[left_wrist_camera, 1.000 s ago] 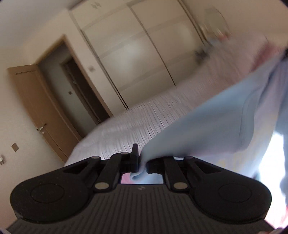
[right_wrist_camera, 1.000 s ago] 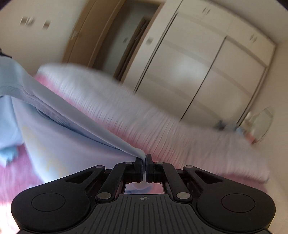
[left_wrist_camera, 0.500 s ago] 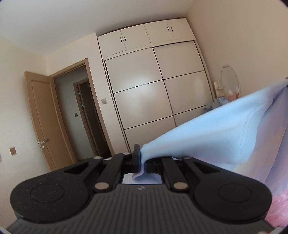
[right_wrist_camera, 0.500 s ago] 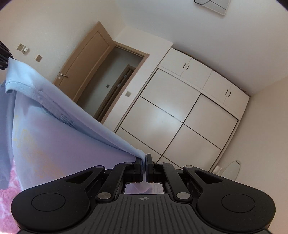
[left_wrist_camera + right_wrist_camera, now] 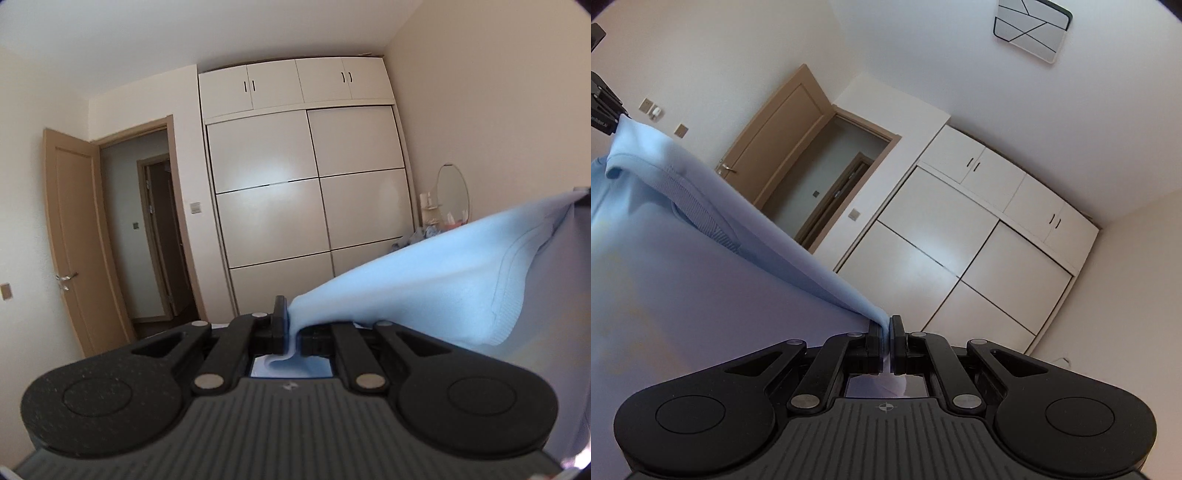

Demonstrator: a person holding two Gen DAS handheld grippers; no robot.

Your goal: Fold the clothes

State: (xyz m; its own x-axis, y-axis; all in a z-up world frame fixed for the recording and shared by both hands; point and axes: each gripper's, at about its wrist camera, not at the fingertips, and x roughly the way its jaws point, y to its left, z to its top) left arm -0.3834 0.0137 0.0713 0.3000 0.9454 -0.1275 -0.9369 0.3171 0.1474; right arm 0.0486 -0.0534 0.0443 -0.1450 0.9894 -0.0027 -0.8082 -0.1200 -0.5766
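Both grippers are up in the air, and the light blue garment is strung between them, clear of any surface that shows in either view. The left gripper is clamped on a corner of the fabric: a fold of blue cloth curls out below the pinch point, the jaws nearly together with only the cloth between them. From there the garment runs up and to the right across the left wrist view, its long axis climbing toward the right edge of the frame, where a dark bit of the other tool peeks in.

Over in the right wrist view, the right gripper is clenched on the opposite end, jaws fully together on a thin pinch of cloth. The garment stretches from that pinch up and to the left, taut along its top edge, to the left gripper's black tip at the far left edge. A ribbed band, likely a collar or hem, shows near that upper end, and the rest of the cloth hangs down below the stretched edge.

Behind it all: the white wardrobe, the open brown door, and a round mirror by the right wall. A square ceiling light shows top right in the right wrist view.
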